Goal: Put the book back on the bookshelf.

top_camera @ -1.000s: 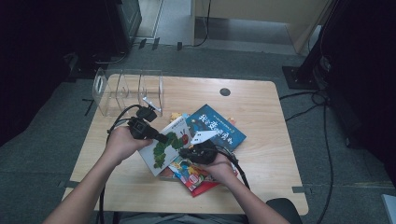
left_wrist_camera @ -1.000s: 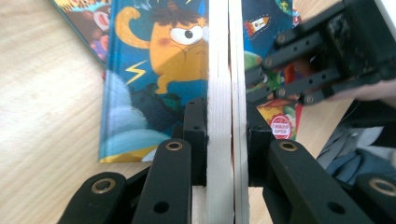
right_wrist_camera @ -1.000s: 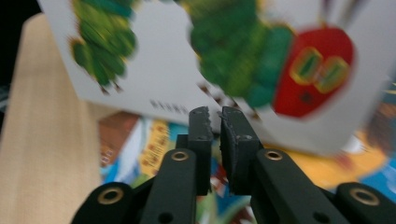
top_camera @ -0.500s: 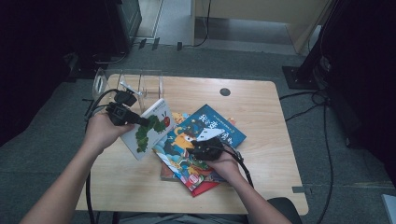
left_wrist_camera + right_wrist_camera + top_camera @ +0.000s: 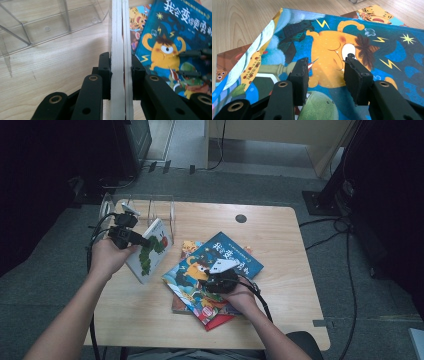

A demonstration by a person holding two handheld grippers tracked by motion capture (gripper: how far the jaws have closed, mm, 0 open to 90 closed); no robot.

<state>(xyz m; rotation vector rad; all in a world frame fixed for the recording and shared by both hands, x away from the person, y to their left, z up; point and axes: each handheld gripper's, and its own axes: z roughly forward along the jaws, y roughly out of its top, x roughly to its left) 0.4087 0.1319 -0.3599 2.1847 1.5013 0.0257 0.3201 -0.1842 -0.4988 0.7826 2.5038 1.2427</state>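
Left gripper (image 5: 131, 238) clamped on thin white caterpillar-cover book (image 5: 150, 251), raised beside clear rack (image 5: 150, 207) | right gripper (image 5: 221, 279) jaws just opening, nothing between, over blue monster-cover book (image 5: 362, 50) on wooden table (image 5: 280, 240).

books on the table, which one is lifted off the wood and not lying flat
The white caterpillar book, clamped edge-on in the left gripper near the clear rack. The blue monster book and those beneath it lie flat.
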